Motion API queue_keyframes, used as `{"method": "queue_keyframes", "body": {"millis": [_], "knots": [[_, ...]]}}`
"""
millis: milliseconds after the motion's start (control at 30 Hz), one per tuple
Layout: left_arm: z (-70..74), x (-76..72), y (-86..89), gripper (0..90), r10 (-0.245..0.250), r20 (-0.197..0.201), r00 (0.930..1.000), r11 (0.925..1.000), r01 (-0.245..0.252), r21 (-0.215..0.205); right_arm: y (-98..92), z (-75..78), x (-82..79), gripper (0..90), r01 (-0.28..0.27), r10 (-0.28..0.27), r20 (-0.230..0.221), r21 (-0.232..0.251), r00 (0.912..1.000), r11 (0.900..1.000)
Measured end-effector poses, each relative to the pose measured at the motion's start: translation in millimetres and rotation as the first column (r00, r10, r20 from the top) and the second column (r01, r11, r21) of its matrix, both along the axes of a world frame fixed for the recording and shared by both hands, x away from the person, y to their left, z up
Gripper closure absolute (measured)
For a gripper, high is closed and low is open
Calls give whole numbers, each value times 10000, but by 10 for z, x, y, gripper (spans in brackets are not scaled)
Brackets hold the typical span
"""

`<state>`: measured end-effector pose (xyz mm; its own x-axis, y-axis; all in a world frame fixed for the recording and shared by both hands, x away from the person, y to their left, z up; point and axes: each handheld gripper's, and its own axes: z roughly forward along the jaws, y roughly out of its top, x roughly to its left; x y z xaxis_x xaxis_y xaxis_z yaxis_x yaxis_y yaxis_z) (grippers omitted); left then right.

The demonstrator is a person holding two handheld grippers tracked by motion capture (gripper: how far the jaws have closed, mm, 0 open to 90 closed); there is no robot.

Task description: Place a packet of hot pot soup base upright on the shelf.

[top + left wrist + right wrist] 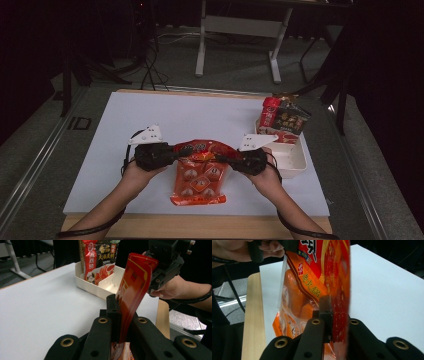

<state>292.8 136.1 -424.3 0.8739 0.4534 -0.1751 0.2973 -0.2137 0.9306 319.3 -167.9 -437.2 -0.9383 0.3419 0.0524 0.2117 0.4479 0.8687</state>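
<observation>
A person sits at a white table (150, 120) with a handheld two-jaw gripper in each hand, holding a red and orange snack packet (201, 175) between them near the front edge. The left gripper (176, 152) is clamped on the packet's upper left corner, and the right gripper (224, 159) is clamped on its upper right corner. In the left gripper view, the red foil edge of the packet (133, 287) rises from between the closed black jaws toward the right gripper (153, 284) beyond. In the right gripper view, the packet (317, 285) stands pinched between the jaws, printed with Chinese characters. To the right on the table sits a white divided tray (295, 160), with two upright seasoning packets (283, 120) standing in its far compartment.
</observation>
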Motion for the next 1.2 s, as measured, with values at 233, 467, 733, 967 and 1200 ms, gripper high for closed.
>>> {"method": "queue_keyframes", "body": {"millis": [233, 467, 733, 967, 1200], "knots": [[124, -79, 14, 884, -225, 204, 9995, 9996, 228, -151, -55, 135, -63, 900, -326, 339, -392, 326, 9987, 9989], [222, -97, 33, 811, -497, 388, 9980, 9977, 515, -450, -97, 438, -203, 900, -262, 244, 382, 478, 9990, 9985], [231, -75, 36, 516, -144, 465, 9988, 9972, 177, -720, -164, 590, -213, 900, -187, 150, 689, 540, 9975, 9984], [157, -53, 93, 236, 325, -59, 9995, 9962, -329, -802, -248, 692, -190, 900, -108, 47, 672, 899, 9977, 9959], [63, -94, 87, 54, 325, 166, 9993, 9979, -316, -567, -314, 858, -210, 900, 1, -104, 876, 1165, 9961, 9932]]}}
